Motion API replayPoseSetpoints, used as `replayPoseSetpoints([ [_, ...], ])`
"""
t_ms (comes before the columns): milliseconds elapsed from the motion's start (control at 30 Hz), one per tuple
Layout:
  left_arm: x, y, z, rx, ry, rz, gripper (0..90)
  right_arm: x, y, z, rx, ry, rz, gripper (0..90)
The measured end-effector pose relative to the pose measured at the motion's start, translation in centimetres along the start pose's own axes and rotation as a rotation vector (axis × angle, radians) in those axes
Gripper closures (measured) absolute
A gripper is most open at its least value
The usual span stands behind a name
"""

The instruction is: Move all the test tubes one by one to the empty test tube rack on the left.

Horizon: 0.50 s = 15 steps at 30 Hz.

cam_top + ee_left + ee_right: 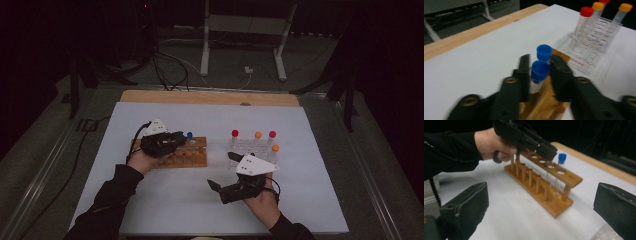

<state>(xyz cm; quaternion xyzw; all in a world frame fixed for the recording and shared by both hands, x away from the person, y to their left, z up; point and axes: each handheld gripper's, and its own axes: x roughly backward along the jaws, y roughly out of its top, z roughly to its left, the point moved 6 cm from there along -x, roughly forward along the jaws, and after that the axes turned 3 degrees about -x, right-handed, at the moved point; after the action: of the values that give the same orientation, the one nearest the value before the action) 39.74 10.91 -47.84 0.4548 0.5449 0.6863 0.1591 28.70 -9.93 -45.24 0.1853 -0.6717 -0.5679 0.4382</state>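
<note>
Fingers (524, 75) of my left gripper (539, 75) stand a little apart on either side of a blue-capped tube (537, 75), whose cap sits between them; I see a thin gap on the left side, but blur hides whether the right one touches the cap. Fingers (466, 207) of my right gripper (541, 207) are spread wide with nothing between them, and it hovers over the near right part of the white surface (165, 200).

That surface covers most of the wooden table. On its left half lies the wooden rack (554, 202), with my left hand (491, 145) above its far end. On the right half, well apart from it, stands the clear plastic rack (596, 32), holding tubes with red (584, 20) and orange (622, 11) caps.

The tube at my left fingers stands upright in the wooden rack near one end, and just beside it, in the end hole, stands a second blue-capped tube (544, 52).
</note>
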Motion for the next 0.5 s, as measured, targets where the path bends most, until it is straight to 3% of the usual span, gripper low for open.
replayPoseSetpoints([
  [167,1.6,0.4,-0.4,-0.007,-0.005,-0.051,43.0,0.4,0.3,-0.1,-0.002,0.008,-0.01,0.0],
  [233,2.3,0.6,-0.6,-0.001,-0.005,-0.066,35.4,0.7,0.5,-0.2,0.023,-0.024,-0.016,0.0],
  [500,4.5,0.3,-2.5,-0.005,-0.082,-0.078,7.6,2.5,1.4,-2.1,0.002,-0.083,-0.035,0.0],
])
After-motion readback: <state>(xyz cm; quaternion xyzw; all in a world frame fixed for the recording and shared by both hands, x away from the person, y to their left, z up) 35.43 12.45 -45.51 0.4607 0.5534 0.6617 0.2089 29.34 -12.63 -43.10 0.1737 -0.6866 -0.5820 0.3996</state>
